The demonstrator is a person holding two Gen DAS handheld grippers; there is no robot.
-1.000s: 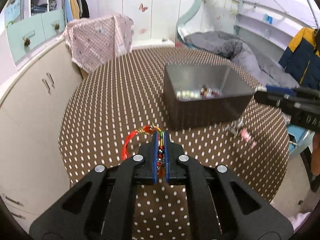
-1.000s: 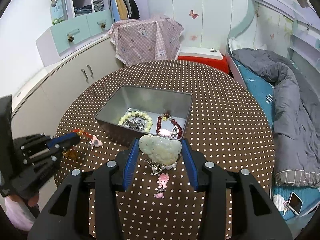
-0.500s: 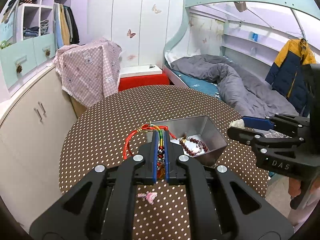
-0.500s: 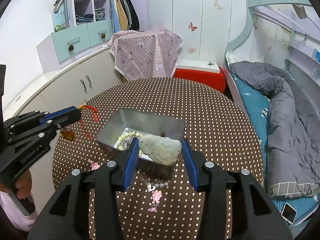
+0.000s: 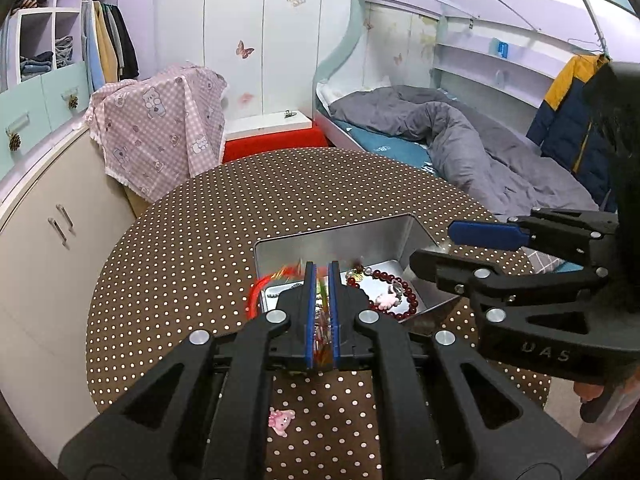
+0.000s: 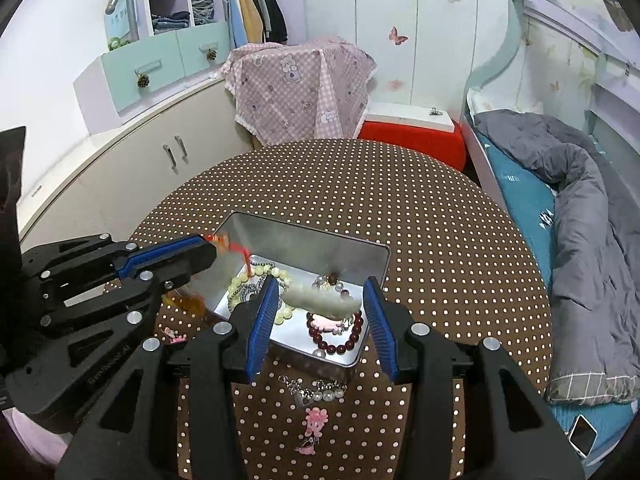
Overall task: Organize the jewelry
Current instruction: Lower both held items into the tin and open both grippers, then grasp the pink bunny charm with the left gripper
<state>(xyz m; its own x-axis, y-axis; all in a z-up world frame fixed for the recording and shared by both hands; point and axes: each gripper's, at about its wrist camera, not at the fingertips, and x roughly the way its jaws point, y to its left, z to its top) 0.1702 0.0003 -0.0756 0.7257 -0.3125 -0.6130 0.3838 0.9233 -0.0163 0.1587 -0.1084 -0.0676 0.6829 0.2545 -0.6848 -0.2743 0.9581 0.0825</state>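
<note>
A silver tin (image 5: 360, 240) (image 6: 312, 248) stands on the brown dotted table. Inside it lie a dark red bead bracelet (image 5: 400, 304) (image 6: 340, 340) and a pale bead bracelet (image 6: 280, 312). My left gripper (image 5: 320, 270) (image 6: 208, 246) is shut on a red-cord bracelet (image 5: 260, 292) (image 6: 240, 250) with coloured threads, and holds it over the tin's left rim. My right gripper (image 6: 320, 292) (image 5: 440, 248) is shut on a pale green jade pendant (image 6: 320, 302) above the tin's near side. Both held pieces look blurred.
A pearl chain (image 6: 316, 390) with a pink charm (image 6: 314, 424) lies on the table in front of the tin. A small pink charm (image 5: 282, 422) (image 6: 172, 334) lies near the left gripper. A cabinet (image 6: 120, 184) stands on the left, a bed (image 6: 560, 208) on the right.
Both grippers have come in over the tin. The left lifted the red-cord bracelet from the table to the tin's rim. The right carried the jade pendant forward above the tin.
</note>
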